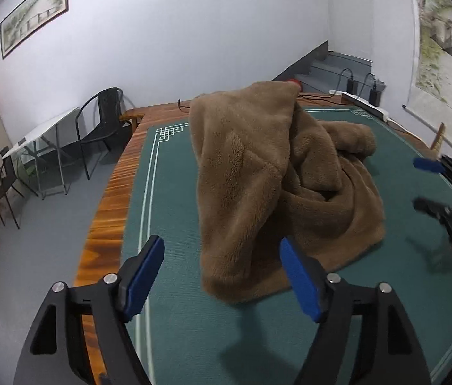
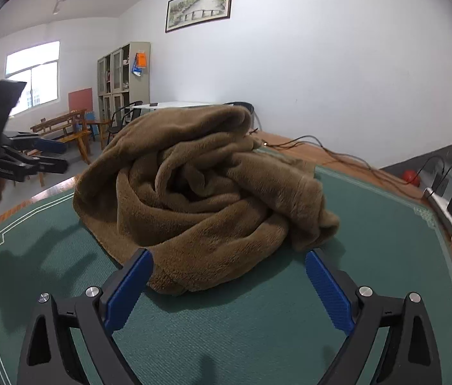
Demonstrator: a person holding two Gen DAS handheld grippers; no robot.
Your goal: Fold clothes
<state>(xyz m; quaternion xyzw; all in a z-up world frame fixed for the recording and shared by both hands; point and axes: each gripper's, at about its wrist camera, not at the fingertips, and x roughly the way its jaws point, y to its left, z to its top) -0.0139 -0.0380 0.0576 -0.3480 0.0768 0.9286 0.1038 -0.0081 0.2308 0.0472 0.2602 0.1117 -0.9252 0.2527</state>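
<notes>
A fuzzy brown robe [image 1: 270, 186] sits in a crumpled heap on the green mat [image 1: 177, 211] of my bench [image 1: 113, 199]. My left gripper [image 1: 222, 276] has its jaws wide apart with nothing in them, and the robe lies at 12 o'clock. My right gripper [image 2: 229, 288] is wide apart too, near the robe's front edge at 12 o'clock.

You are working over a wooden bench [image 1: 107, 199] whose top is covered by a green mat [image 1: 174, 211] with a pale line border and a fret pattern at its corners. A crumpled brown fleece garment [image 1: 267, 173] lies in a heap on the mat. Along the far edge of the bench you have a white power strip [image 2: 447, 215] with black adapters plugged in, and thin cables [image 2: 338, 157] trailing across the wood.
</notes>
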